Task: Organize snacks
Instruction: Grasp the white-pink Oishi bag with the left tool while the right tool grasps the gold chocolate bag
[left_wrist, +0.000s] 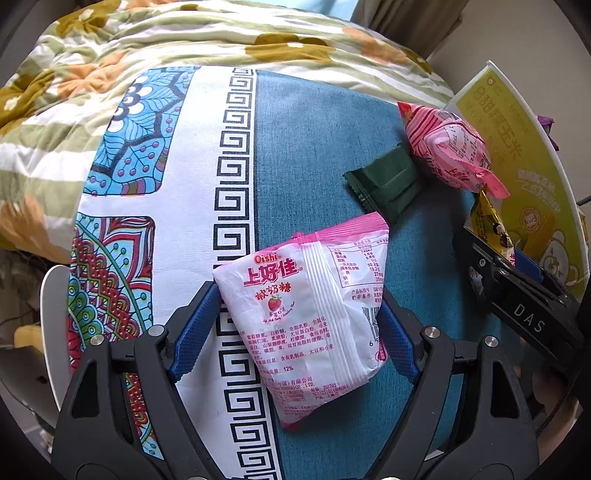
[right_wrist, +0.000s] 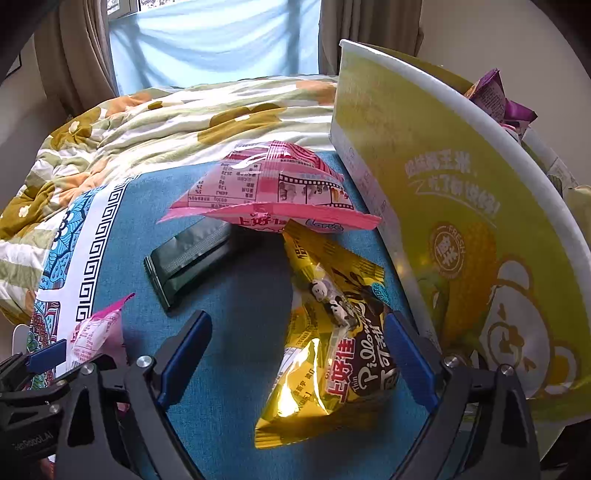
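My left gripper (left_wrist: 297, 295) has its blue pads against both sides of a white and pink Oishi candy bag (left_wrist: 310, 317) over the patterned cloth; it also shows in the right wrist view (right_wrist: 98, 341). My right gripper (right_wrist: 297, 323) is open around a yellow Oishi Pillows bag (right_wrist: 332, 354) that lies on the blue cloth and touches only the right pad. A pink snack bag (right_wrist: 273, 188) and a dark green bar (right_wrist: 192, 258) lie beyond. The same pink bag (left_wrist: 450, 151) and green bar (left_wrist: 388, 184) show in the left wrist view.
A yellow and white cardboard box (right_wrist: 461, 221) stands at the right, with purple packets (right_wrist: 495, 99) inside. A floral quilt (right_wrist: 166, 122) is bunched at the far side of the bed. Curtains and a window are behind.
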